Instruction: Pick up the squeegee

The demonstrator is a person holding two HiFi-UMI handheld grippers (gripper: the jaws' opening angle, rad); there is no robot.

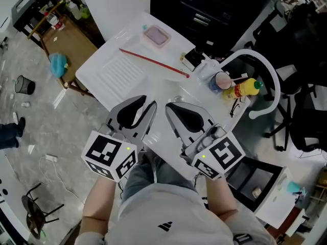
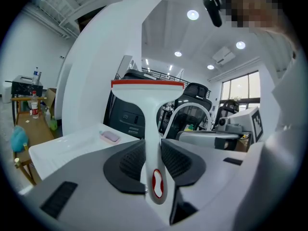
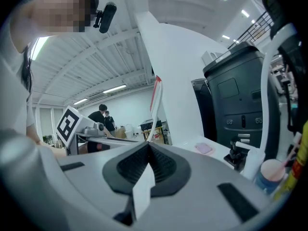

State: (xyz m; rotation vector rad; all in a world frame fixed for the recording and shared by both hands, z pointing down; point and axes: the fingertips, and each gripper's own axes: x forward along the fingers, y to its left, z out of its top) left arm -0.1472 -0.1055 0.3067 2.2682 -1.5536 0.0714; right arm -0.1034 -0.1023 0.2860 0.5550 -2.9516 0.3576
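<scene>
The squeegee (image 2: pixel 150 129) is white and T-shaped with a red blade along its top. In the left gripper view its handle stands between the pads (image 2: pixel 132 160) of my left gripper (image 2: pixel 153 150), which is shut on it, and the handle's red-rimmed hole lies near the camera. From the head view the red blade (image 1: pixel 153 63) hangs over the white table (image 1: pixel 117 73), ahead of my left gripper (image 1: pixel 149 104). My right gripper (image 1: pixel 171 107) sits close beside it. In the right gripper view the right gripper (image 3: pixel 147 146) has its pads together, the blade (image 3: pixel 156 93) shows edge-on beyond, and a white strip (image 3: pixel 141 189) of unclear origin stands in the cleft.
A pink tray (image 1: pixel 156 35) lies at the table's far end. At the right edge stand a cup (image 1: pixel 223 80) and a yellow bottle (image 1: pixel 245 88), beside a white curved frame (image 1: pixel 271 86). A black cabinet (image 1: pixel 214 9) stands behind the table, and a wooden bench (image 1: pixel 66 40) is at the left.
</scene>
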